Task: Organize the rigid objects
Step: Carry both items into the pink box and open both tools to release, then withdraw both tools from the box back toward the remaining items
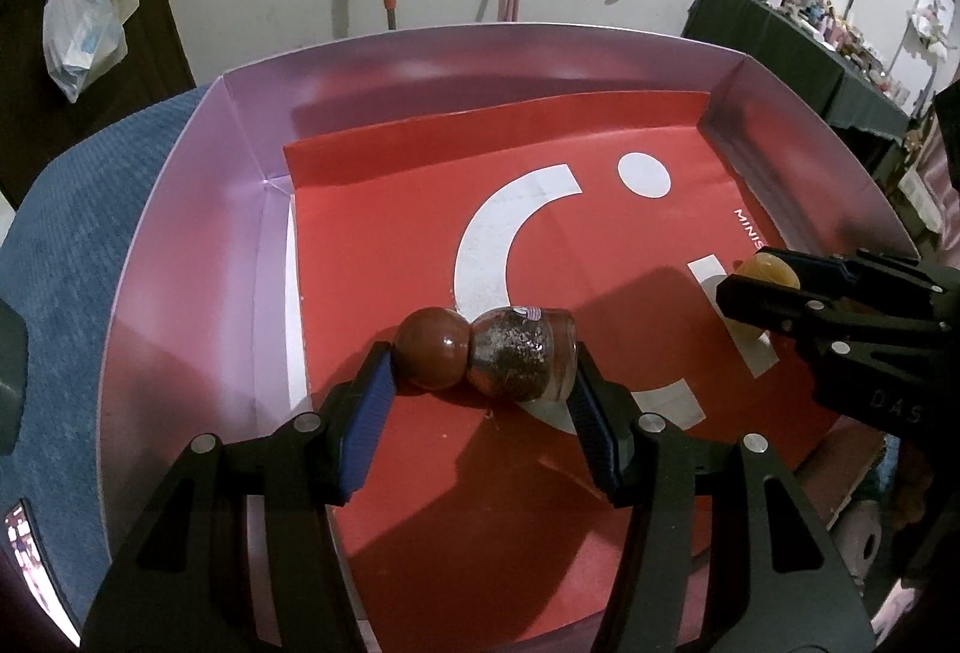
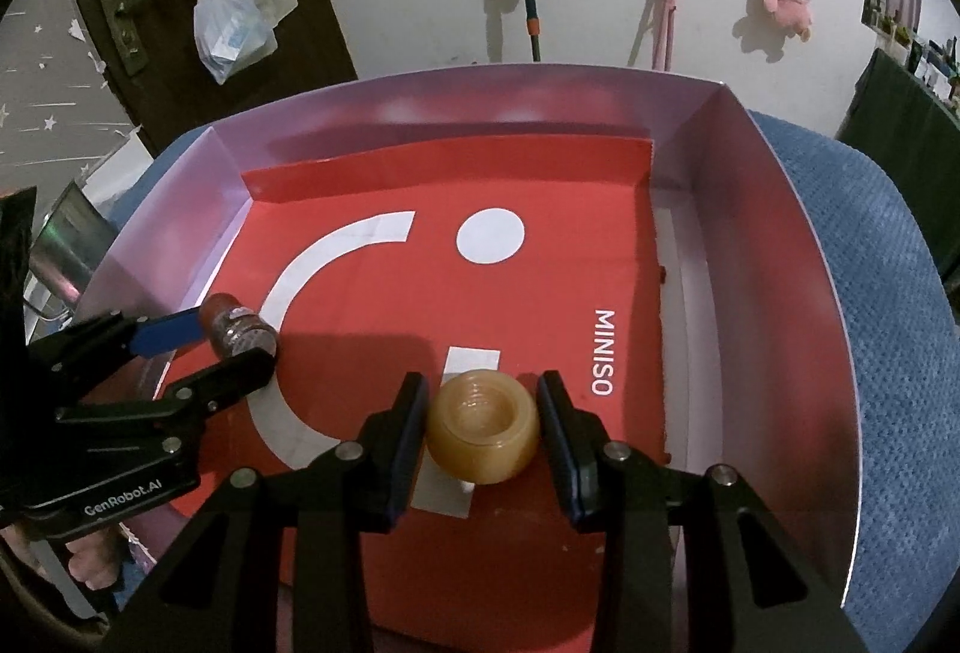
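Note:
A small shaker (image 1: 486, 356) with a round brown cap and a glass body of dark grains lies on its side, low over the red sheet (image 1: 390, 233). My left gripper (image 1: 483, 374) is shut on it end to end, blue pads on cap and base. It shows again at the left of the right wrist view, shaker (image 2: 237, 329) in left gripper (image 2: 237, 341). My right gripper (image 2: 483, 401) is shut on an amber round cup (image 2: 483, 434), mouth facing the camera. Whether either object touches the sheet I cannot tell. Right gripper (image 1: 750, 281) appears at the right of the left wrist view.
Both grippers are inside a shallow box with lilac walls (image 1: 198, 233) (image 2: 750, 233), lined with a red sheet bearing a white logo. The box sits on blue textured cloth (image 2: 870, 353). Behind are a wall with plush toys, a dark door and a cluttered table (image 1: 810, 29).

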Available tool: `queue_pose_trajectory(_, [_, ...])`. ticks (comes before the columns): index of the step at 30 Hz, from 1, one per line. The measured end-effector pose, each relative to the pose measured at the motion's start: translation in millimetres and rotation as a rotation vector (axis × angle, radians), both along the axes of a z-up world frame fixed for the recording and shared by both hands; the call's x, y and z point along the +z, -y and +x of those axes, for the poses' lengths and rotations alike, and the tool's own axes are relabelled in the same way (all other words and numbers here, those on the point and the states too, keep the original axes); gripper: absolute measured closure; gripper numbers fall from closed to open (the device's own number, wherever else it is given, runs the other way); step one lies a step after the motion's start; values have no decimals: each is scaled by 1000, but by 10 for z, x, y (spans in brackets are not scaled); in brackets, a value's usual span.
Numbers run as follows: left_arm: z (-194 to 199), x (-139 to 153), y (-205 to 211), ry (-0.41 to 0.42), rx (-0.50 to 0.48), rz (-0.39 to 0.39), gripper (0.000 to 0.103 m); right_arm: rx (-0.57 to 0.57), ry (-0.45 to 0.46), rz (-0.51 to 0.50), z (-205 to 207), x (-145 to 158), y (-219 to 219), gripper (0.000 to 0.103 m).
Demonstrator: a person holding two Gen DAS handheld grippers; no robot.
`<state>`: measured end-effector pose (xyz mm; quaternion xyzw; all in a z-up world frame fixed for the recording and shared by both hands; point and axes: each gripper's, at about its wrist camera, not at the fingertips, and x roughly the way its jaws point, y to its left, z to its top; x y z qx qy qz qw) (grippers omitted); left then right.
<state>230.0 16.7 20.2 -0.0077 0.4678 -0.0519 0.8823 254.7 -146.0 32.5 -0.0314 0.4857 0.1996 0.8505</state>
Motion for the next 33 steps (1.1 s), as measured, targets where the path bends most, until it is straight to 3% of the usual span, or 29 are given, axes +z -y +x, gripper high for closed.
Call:
queue_pose_trajectory(15, [0, 56, -11, 15, -2, 4, 47, -3, -1, 3, 15, 10, 6, 62])
queue_pose_trajectory(17, [0, 73, -39, 17, -1, -12, 47, -5, -1, 6, 11, 15, 15, 54])
queue_pose_trajectory(19, [-21, 100, -54, 32, 2, -11, 47, -6, -1, 6, 2, 21, 20, 52])
queue_pose_trajectory(23, [-91, 198, -29, 77, 2, 10, 35, -6, 7, 13, -26, 49, 27, 51])
queue_pose_trajectory(33, [-271, 360, -1, 134, 2, 16, 32, 4, 73, 27, -202, 259, 39, 37])
